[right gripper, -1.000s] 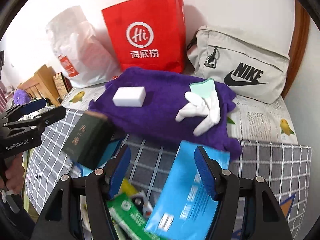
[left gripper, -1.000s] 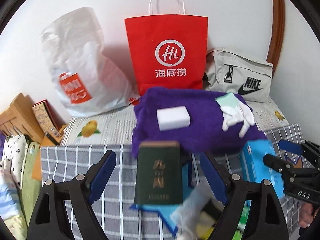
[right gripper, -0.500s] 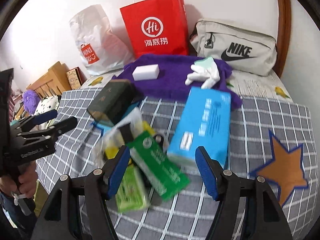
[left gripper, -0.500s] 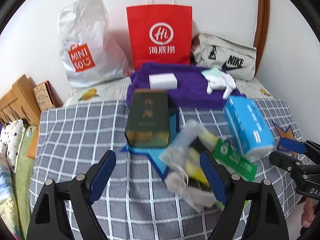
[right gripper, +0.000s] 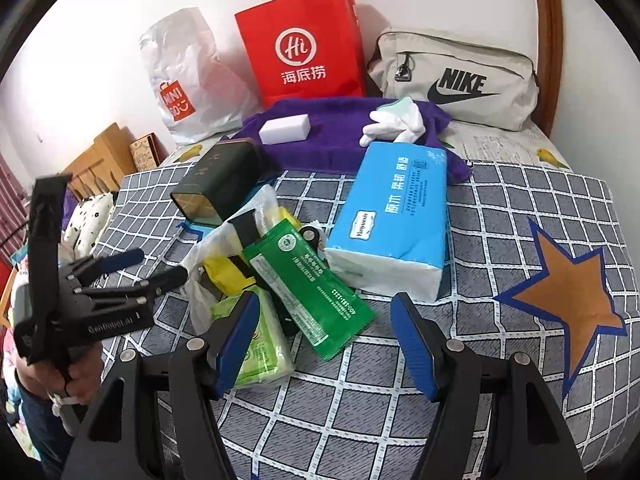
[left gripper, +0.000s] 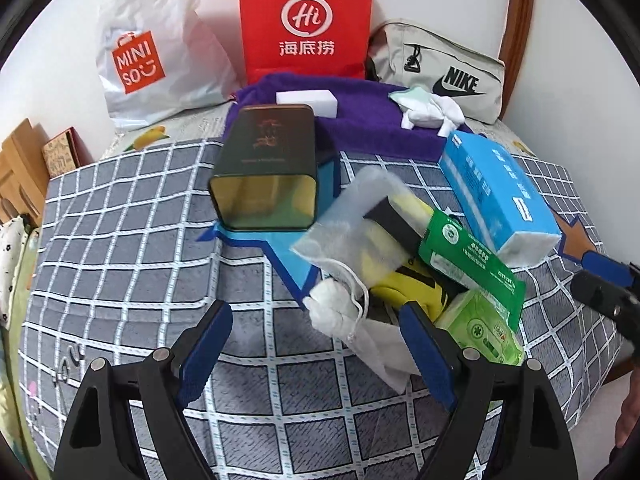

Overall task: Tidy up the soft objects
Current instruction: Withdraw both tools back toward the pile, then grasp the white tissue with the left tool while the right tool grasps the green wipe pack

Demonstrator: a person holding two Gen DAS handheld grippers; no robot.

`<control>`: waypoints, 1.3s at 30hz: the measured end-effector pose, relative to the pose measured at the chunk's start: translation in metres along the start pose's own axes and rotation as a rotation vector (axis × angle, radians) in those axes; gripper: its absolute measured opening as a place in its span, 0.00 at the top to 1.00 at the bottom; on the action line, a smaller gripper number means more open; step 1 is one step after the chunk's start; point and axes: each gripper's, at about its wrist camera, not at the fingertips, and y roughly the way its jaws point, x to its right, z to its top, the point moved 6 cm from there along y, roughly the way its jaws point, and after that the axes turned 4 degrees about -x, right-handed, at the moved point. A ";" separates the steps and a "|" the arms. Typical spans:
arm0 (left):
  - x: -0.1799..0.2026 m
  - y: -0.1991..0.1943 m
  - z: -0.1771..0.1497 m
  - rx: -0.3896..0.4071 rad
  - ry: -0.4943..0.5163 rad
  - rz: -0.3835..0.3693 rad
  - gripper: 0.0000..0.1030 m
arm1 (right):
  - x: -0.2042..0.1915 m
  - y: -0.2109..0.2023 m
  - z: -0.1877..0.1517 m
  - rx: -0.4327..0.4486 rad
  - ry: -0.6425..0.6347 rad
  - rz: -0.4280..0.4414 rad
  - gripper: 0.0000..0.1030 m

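A purple towel (left gripper: 352,120) (right gripper: 332,136) lies at the back of the bed with a white sponge (left gripper: 306,100) (right gripper: 285,129) and white gloves (left gripper: 430,110) (right gripper: 394,124) on it. In front lie a blue tissue pack (left gripper: 496,196) (right gripper: 394,220), a green wipes packet (left gripper: 468,256) (right gripper: 308,292), a light green tissue pack (left gripper: 484,328) (right gripper: 260,344), a white drawstring pouch (left gripper: 352,216) and a dark green tin (left gripper: 268,168) (right gripper: 216,184). My left gripper (left gripper: 316,348) and right gripper (right gripper: 324,340) are open and empty, near the front of the pile.
A red paper bag (left gripper: 306,20), a white Miniso bag (left gripper: 152,52) and a beige Nike bag (left gripper: 440,68) stand along the wall. Wooden boxes (left gripper: 24,160) sit at the left. The checked bedcover (left gripper: 140,260) spreads to the front and left.
Both grippers have pulled back from the purple towel toward the front of the bed. More of the pile and bedcover shows. Both stay open and empty.
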 end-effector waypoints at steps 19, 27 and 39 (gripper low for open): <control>-0.013 0.018 -0.018 -0.031 0.019 -0.009 0.78 | -0.004 0.021 -0.011 -0.054 -0.021 -0.015 0.35; -0.026 0.027 -0.011 -0.034 -0.007 0.010 0.70 | -0.008 0.022 -0.012 -0.062 -0.019 0.010 0.35; -0.037 0.031 -0.007 0.012 -0.029 0.082 0.80 | -0.032 0.035 -0.025 -0.101 -0.094 0.086 0.35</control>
